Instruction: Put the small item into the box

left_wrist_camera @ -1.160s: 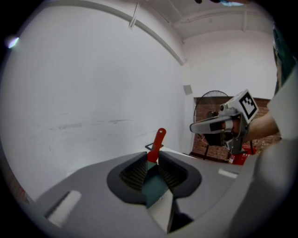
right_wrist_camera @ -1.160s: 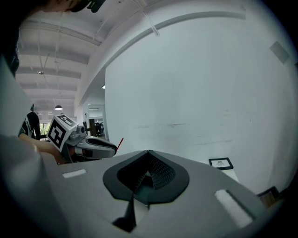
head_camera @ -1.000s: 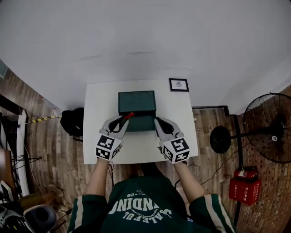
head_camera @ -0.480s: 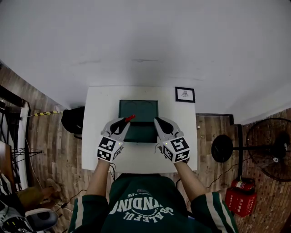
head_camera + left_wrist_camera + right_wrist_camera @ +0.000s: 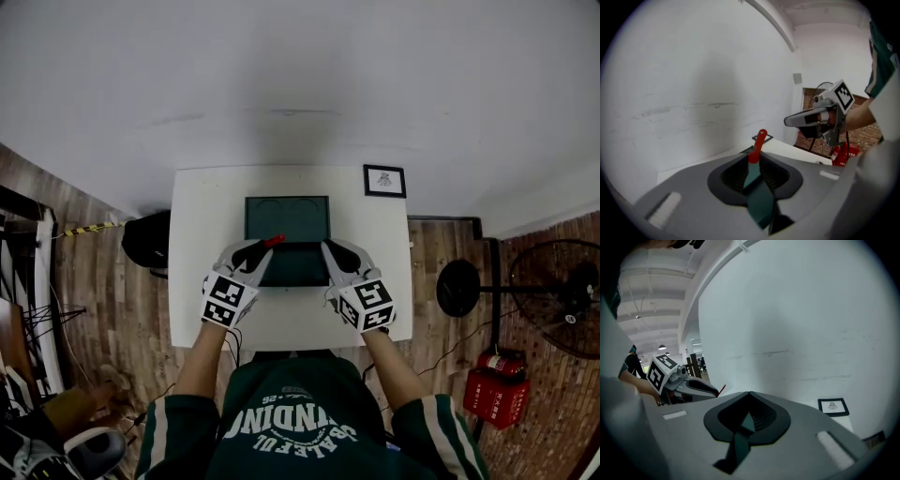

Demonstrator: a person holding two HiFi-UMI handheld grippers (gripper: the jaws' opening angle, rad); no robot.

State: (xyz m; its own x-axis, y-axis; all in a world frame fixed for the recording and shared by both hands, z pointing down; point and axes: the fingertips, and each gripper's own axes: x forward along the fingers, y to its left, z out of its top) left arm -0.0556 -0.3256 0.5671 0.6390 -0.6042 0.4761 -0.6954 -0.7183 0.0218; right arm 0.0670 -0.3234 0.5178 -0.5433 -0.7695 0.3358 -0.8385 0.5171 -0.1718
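A dark green box point(image 5: 287, 217) lies open in the middle of the white table point(image 5: 206, 216). My left gripper point(image 5: 261, 249) hovers over the box's front left edge, shut on a small red item point(image 5: 273, 241). In the left gripper view the red item point(image 5: 757, 145) sticks up from between the closed jaws, with the green box point(image 5: 759, 201) showing below. My right gripper point(image 5: 328, 249) is over the box's front right edge, shut with nothing in it; its tips meet in the right gripper view point(image 5: 749, 393). That view also shows the left gripper point(image 5: 701, 386) to its left.
A small framed picture point(image 5: 385, 181) lies at the table's far right corner. A black bag point(image 5: 150, 246) sits on the wooden floor to the left. A standing fan point(image 5: 553, 300) and a red case point(image 5: 495, 394) are to the right. A white wall is behind the table.
The head camera has shifted a little. Both grippers stay over the box's front edge, and the left one still grips the red item.
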